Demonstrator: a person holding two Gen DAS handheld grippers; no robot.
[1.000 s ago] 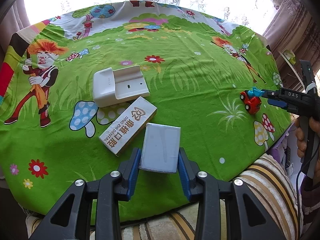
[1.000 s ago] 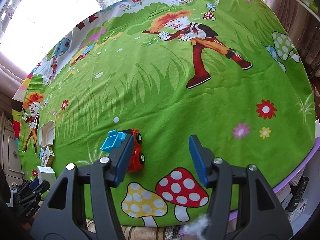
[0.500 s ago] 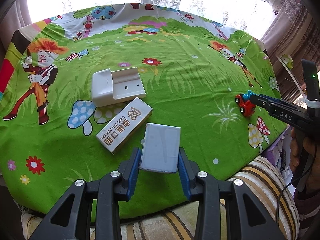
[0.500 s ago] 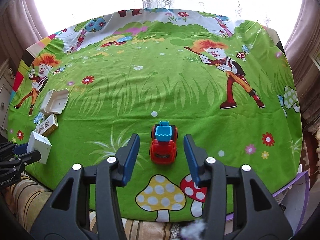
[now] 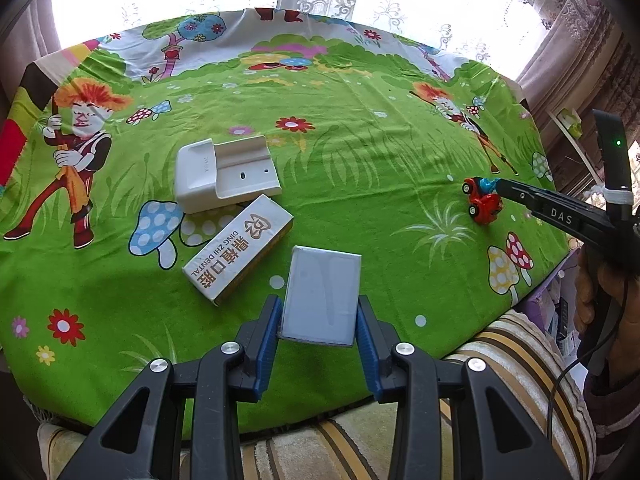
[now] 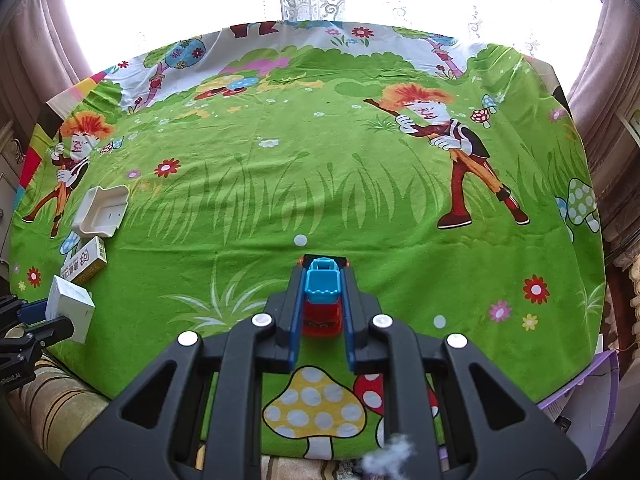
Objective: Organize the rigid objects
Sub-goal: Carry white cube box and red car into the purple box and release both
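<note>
My left gripper is shut on a small white box, held just above the green cartoon cloth near its front edge. The same box shows at the far left of the right wrist view. Beside it lie a cream dental box and a white plastic holder. My right gripper is shut on a red toy truck with a blue bucket, its blue pads pressed against both sides. From the left wrist view that truck sits at the right of the table with the right gripper on it.
The table's front edge runs just below both grippers, with a striped cushion beneath it. A person's hand holds the right gripper at the right edge. Curtains and a bright window stand behind the table. The cloth's middle and far half are bare.
My right gripper swung round over the toy truck, straddled it and closed onto its sides. The left gripper kept still with the white box in it.
</note>
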